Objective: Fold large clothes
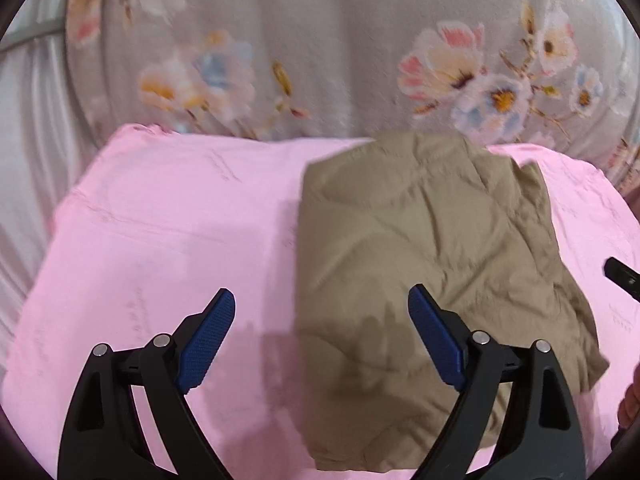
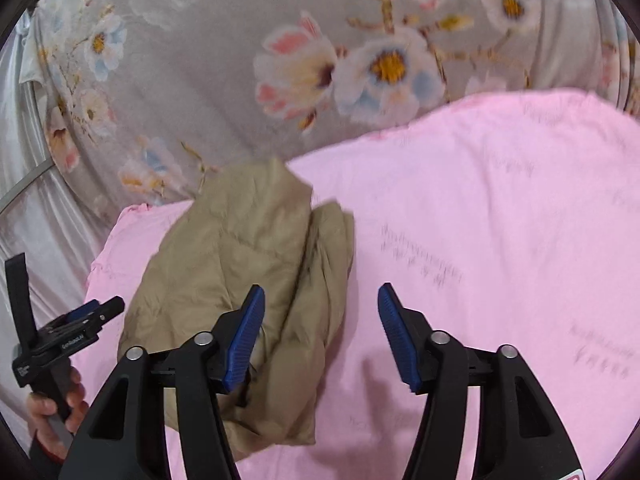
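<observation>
A khaki quilted garment (image 1: pixel 420 272) lies folded into a compact bundle on a pink sheet (image 1: pixel 160 220). My left gripper (image 1: pixel 322 304) hovers over its left edge, open, with nothing between the blue pads. In the right wrist view the same khaki garment (image 2: pixel 240 280) lies left of centre. My right gripper (image 2: pixel 322 300) hangs above its right edge and the pink sheet (image 2: pixel 500 220), open and holding nothing. The left gripper (image 2: pixel 80 316) and the hand on its handle appear at the far left of that view.
A grey bedspread with a flower print (image 1: pixel 320 40) lies beyond the pink sheet. Pale satin cloth (image 1: pixel 32 140) hangs at the left edge. A tip of the right gripper (image 1: pixel 622 278) pokes in at the right of the left wrist view.
</observation>
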`<action>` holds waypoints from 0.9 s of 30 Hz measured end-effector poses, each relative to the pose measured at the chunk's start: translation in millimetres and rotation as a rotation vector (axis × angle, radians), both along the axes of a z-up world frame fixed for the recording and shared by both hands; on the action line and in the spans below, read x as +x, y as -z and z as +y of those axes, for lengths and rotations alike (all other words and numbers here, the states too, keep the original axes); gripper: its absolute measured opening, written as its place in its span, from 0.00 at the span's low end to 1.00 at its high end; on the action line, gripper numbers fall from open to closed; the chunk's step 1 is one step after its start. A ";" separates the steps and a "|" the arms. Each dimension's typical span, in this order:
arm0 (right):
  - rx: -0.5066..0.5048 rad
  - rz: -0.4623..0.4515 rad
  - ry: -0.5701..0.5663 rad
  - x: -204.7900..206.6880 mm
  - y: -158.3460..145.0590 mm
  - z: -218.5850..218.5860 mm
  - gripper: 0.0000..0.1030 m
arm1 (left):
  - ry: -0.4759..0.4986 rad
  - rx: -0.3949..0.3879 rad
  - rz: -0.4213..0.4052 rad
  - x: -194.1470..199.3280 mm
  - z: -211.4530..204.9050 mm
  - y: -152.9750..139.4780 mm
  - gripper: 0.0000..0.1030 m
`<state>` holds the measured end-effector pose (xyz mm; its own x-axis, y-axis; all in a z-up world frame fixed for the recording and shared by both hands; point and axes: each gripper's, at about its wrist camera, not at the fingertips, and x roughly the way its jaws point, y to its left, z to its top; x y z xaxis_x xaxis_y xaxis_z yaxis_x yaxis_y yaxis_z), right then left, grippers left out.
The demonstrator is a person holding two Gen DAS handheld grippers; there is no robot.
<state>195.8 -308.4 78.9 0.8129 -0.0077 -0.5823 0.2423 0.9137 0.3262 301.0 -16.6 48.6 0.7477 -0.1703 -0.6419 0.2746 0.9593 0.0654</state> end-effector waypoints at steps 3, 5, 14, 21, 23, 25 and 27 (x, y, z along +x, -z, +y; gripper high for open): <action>-0.061 -0.007 -0.017 26.0 -12.1 22.7 0.26 | -0.065 0.023 -0.014 13.3 -15.8 -19.4 0.74; -0.099 -0.010 -0.027 46.7 -12.1 36.2 0.20 | -0.093 0.051 -0.026 23.0 -29.2 -23.3 0.69; -0.202 0.146 -0.003 134.8 41.0 50.3 0.04 | -0.124 0.118 0.053 81.5 -81.3 22.1 0.38; -0.159 0.167 0.006 146.8 86.8 33.8 0.00 | -0.130 0.123 0.000 88.4 -92.9 49.7 0.37; -0.153 0.163 -0.002 149.8 91.5 31.6 0.00 | -0.137 0.113 -0.011 91.4 -93.2 53.7 0.37; -0.145 0.158 -0.004 152.2 96.1 29.5 0.00 | -0.139 0.101 -0.016 94.3 -93.7 57.4 0.37; -0.141 0.153 -0.003 153.3 99.6 28.2 0.00 | -0.136 0.098 -0.023 96.7 -95.6 60.8 0.35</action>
<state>349.2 -280.2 -20.7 0.7153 -0.0956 -0.6923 0.2764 0.9486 0.1545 397.7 -112.2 -12.1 0.7741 -0.0040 -0.6331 0.1400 0.9763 0.1650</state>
